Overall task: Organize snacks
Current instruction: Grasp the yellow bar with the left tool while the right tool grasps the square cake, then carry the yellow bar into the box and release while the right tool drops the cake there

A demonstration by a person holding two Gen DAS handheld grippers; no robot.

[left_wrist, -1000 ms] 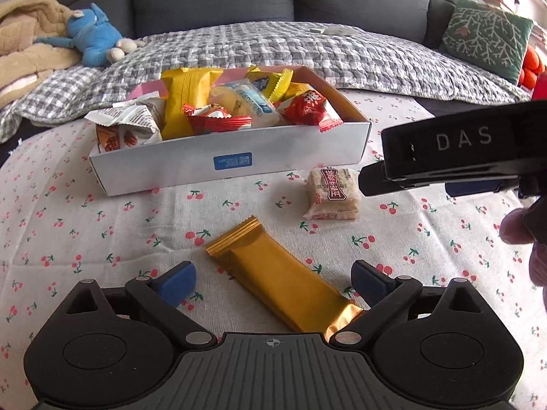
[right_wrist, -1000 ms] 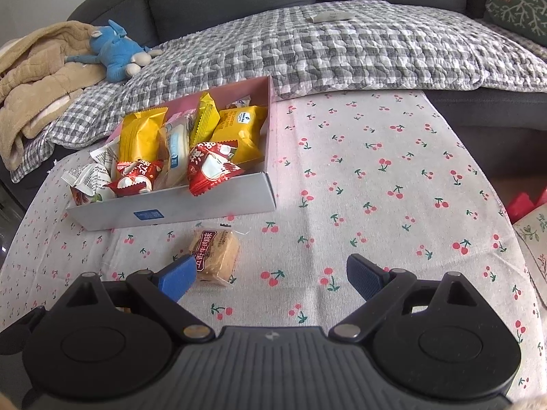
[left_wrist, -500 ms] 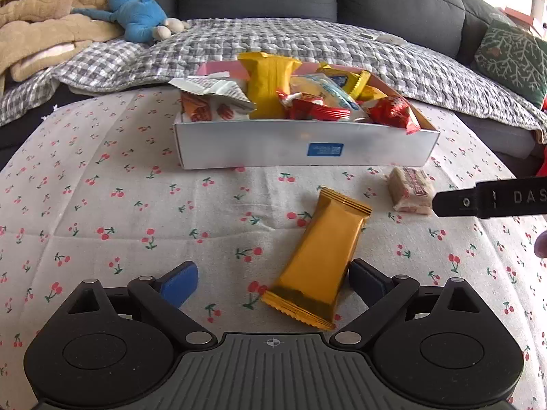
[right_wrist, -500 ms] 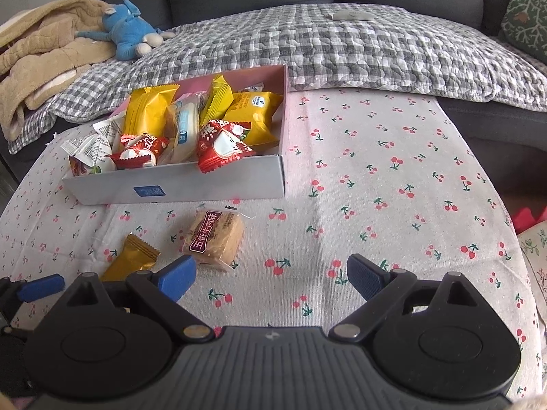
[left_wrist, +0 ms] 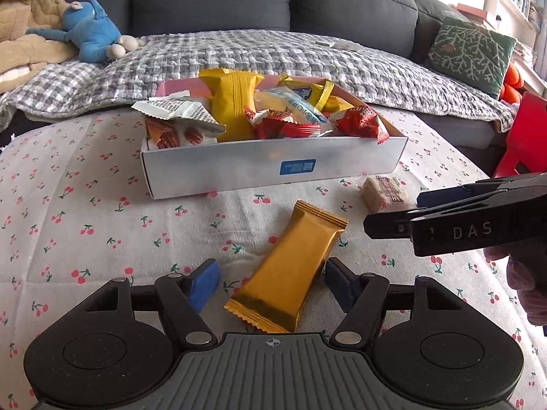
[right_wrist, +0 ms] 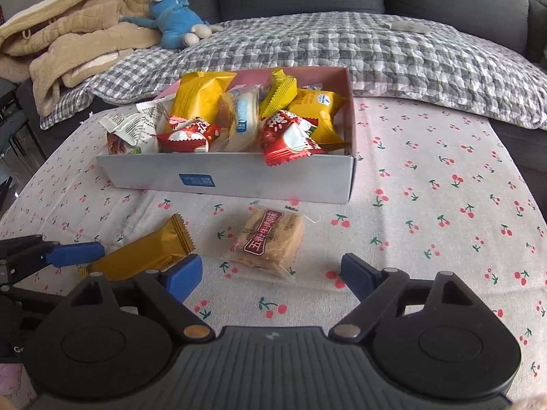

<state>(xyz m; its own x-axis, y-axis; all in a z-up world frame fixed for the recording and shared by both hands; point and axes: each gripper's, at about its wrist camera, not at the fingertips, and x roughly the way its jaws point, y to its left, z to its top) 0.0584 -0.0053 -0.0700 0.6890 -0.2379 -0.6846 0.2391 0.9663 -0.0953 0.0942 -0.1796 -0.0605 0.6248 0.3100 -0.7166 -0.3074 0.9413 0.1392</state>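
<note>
On the cherry-print tablecloth [left_wrist: 85, 205] before the snack box [left_wrist: 273, 167], my left gripper [left_wrist: 270, 278] is narrowing around the gold wafer bar [left_wrist: 290, 266], my right gripper [right_wrist: 270, 271], part-open, is straddling the nougat square [right_wrist: 270, 237]; slick foil risks squirting free.

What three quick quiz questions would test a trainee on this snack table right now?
1. How many snacks lie on the tablecloth outside the box?
2. True or false: the gold bar lies between the left gripper fingers.
3. Which snack does the right gripper face: A) the clear-wrapped square cake, B) a red candy, C) a yellow packet?

Key
1. Two: the gold bar and the square cake.
2. True. The jaws have just been closing; the far pad looks at its edge, the near pad apart.
3. A; the pads stand apart from it, jaws just closing.
</note>
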